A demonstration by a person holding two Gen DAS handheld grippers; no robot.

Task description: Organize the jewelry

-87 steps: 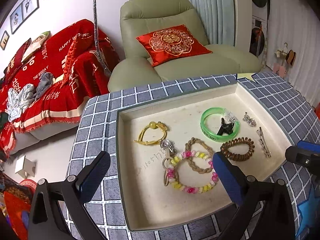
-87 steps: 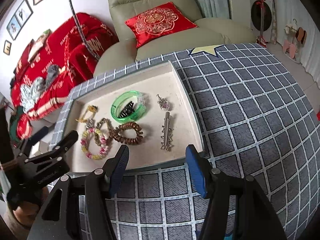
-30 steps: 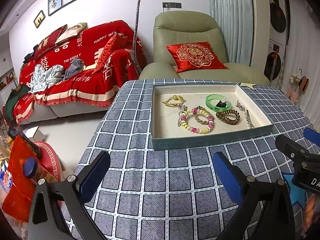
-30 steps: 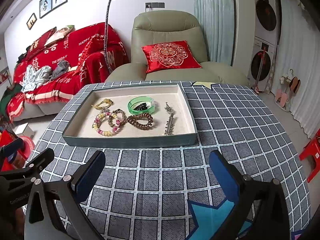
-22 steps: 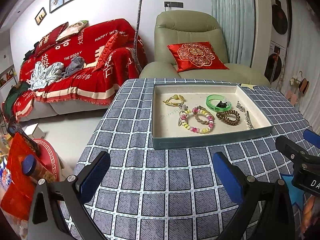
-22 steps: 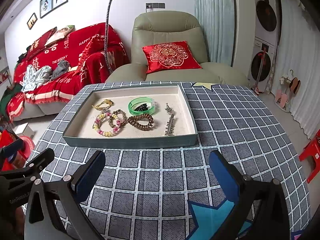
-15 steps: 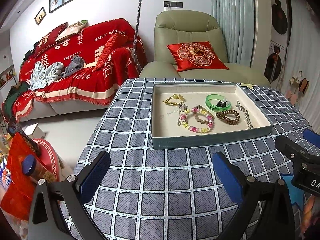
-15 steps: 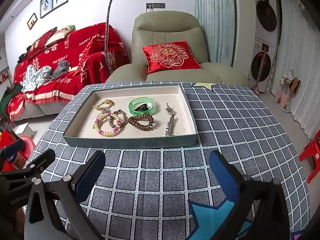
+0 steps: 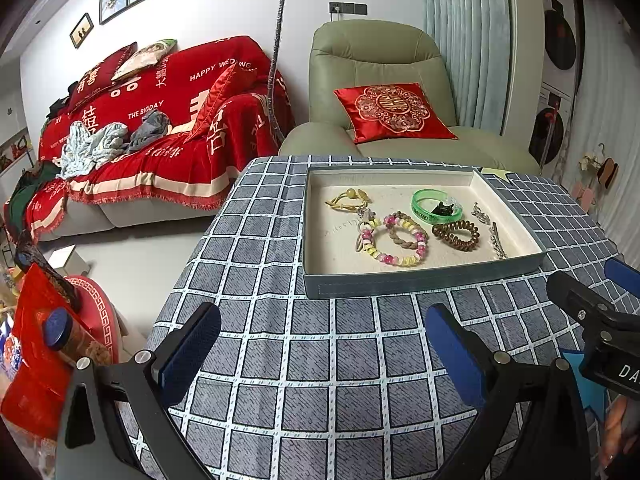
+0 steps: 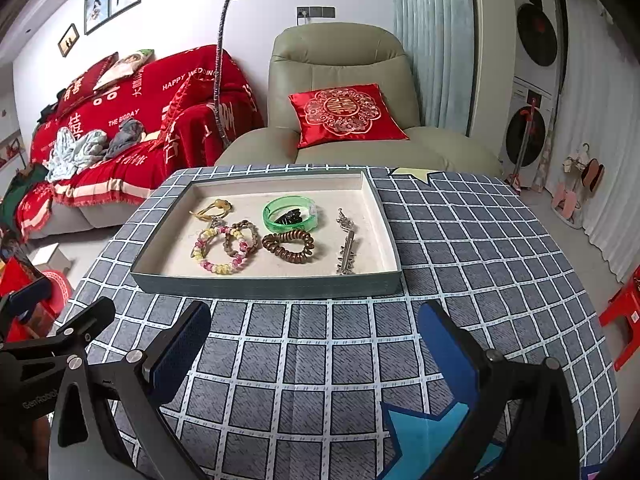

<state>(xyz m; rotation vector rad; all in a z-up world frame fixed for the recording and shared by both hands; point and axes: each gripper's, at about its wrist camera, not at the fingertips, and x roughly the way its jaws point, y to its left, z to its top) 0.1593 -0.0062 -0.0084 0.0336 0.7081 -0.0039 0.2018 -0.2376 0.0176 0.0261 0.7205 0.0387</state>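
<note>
A shallow grey tray (image 9: 420, 282) (image 10: 264, 286) sits on the checked tablecloth. In it lie a yellow hair tie (image 9: 347, 199), a pink-and-yellow bead bracelet (image 9: 394, 240) (image 10: 218, 250), a brown braided band (image 9: 402, 234), a green bangle (image 9: 434, 204) (image 10: 290, 210) with a black clip inside, a brown spiral hair tie (image 9: 456, 234) (image 10: 288, 246) and a silver hairpin (image 9: 496, 240) (image 10: 348, 248). My left gripper (image 9: 322, 350) and right gripper (image 10: 314, 344) are both open and empty, held above the cloth in front of the tray.
A green armchair (image 9: 380, 92) with a red cushion stands behind the table. A sofa with a red throw (image 9: 152, 128) is at the left. A red bag and a jar (image 9: 60, 336) sit on the floor at the left. A red stool (image 10: 624, 312) stands at the right.
Since 2.9 s ago both grippers have pulled back from over the tray to the near side of the table. In the last second nothing has moved noticeably.
</note>
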